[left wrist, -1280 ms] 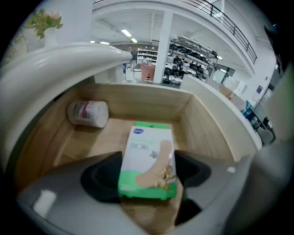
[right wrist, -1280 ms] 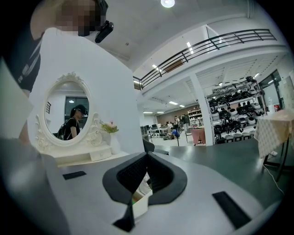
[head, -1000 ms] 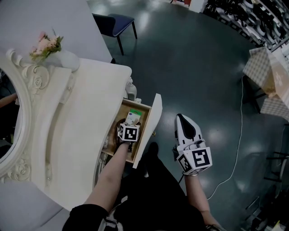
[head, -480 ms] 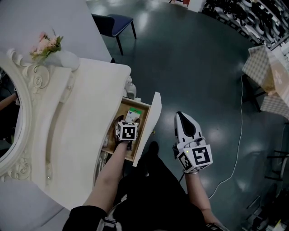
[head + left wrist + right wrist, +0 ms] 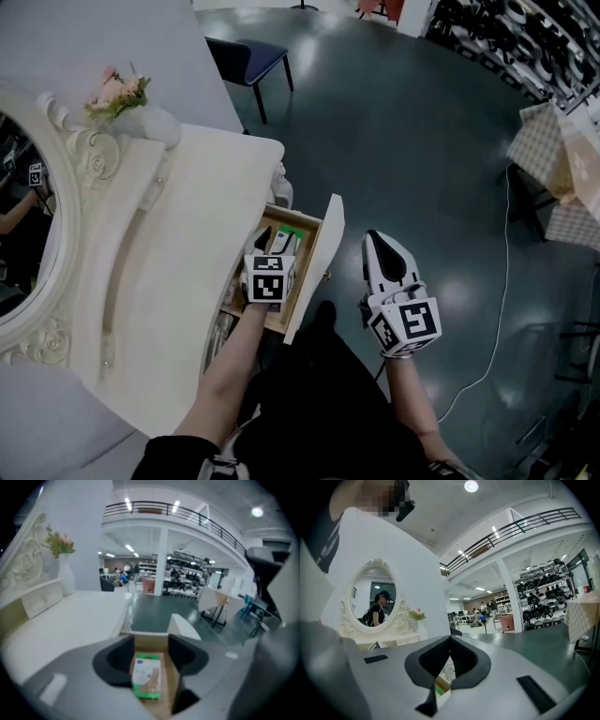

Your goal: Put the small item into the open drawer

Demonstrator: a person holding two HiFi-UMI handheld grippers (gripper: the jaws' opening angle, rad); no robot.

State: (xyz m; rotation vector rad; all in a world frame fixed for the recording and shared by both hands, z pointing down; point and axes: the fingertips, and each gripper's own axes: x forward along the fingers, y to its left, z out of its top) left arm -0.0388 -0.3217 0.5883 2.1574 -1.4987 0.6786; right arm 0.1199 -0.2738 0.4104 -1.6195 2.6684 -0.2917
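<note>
The small item, a green and white box (image 5: pixel 287 241), lies flat on the wooden floor of the open drawer (image 5: pixel 317 267) of the white dressing table. My left gripper (image 5: pixel 272 246) hovers over the drawer. Its jaws are closing, but they stand apart and the pads do not touch the box. In the left gripper view the box (image 5: pixel 147 675) shows below, between the dark pads of the left gripper (image 5: pixel 151 654). My right gripper (image 5: pixel 380 246) hangs beside the drawer front over the floor, shut and empty. In its own view the right gripper (image 5: pixel 450 639) has its tips together.
The white dressing table top (image 5: pixel 183 234) carries an oval mirror (image 5: pixel 23 225) and a vase of flowers (image 5: pixel 127 103). A blue chair (image 5: pixel 248 56) stands behind it. A cable (image 5: pixel 492 309) runs across the dark floor toward a table with a checked cloth (image 5: pixel 553 150).
The box stays lying in the drawer. My left gripper has drawn back a little toward me above it. The right gripper has hardly moved.
</note>
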